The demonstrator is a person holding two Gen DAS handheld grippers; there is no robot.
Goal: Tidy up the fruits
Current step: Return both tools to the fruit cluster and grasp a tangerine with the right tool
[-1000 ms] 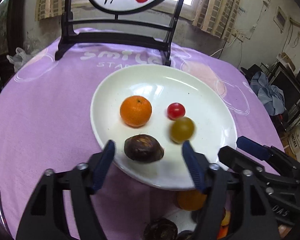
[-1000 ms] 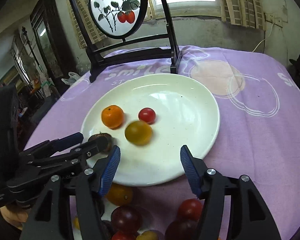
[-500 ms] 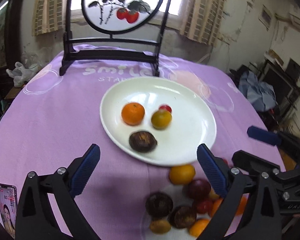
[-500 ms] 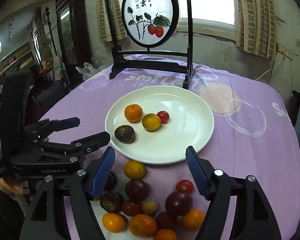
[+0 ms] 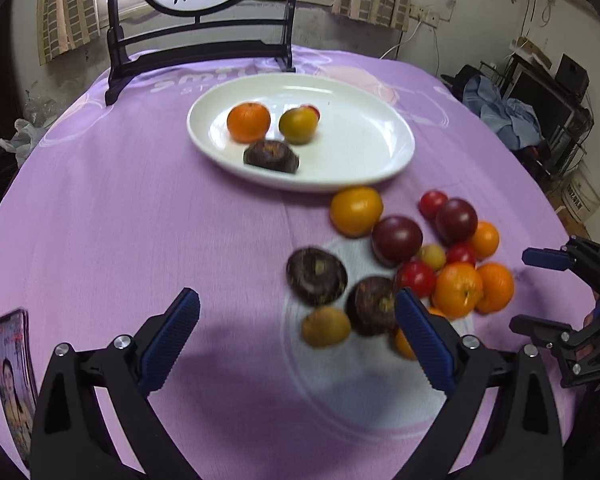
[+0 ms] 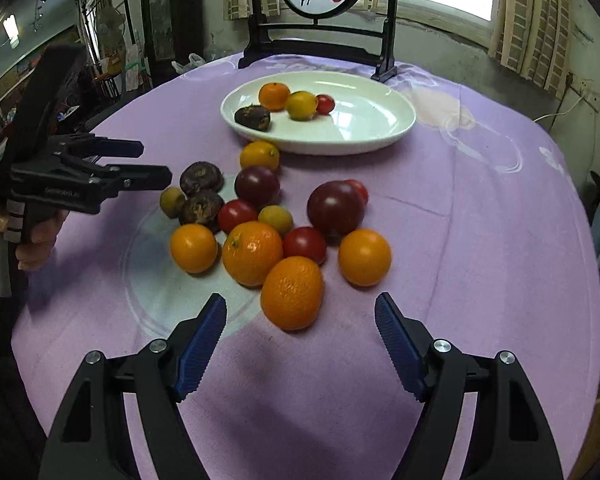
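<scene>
Four fruits are held on the far white oval plate [image 6: 396, 136]. Both the left gripper [image 5: 296, 344] and the right gripper [image 6: 300, 344] are spread wide and empty; the near round orange mandarin [image 6: 292, 298] is judged next to be grasped.

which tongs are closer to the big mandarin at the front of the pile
Right. The right tongs sit open just in front of the mandarin, which lies almost between the tips. The left tongs are off to its left, beside the dark fruits.

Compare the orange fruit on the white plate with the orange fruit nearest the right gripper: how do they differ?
The plate orange lies on the white plate, beside a yellow fruit; the near orange lies on the purple cloth. The near orange looks oval, the plate orange rounder. Both are orange and ungripped.
</scene>
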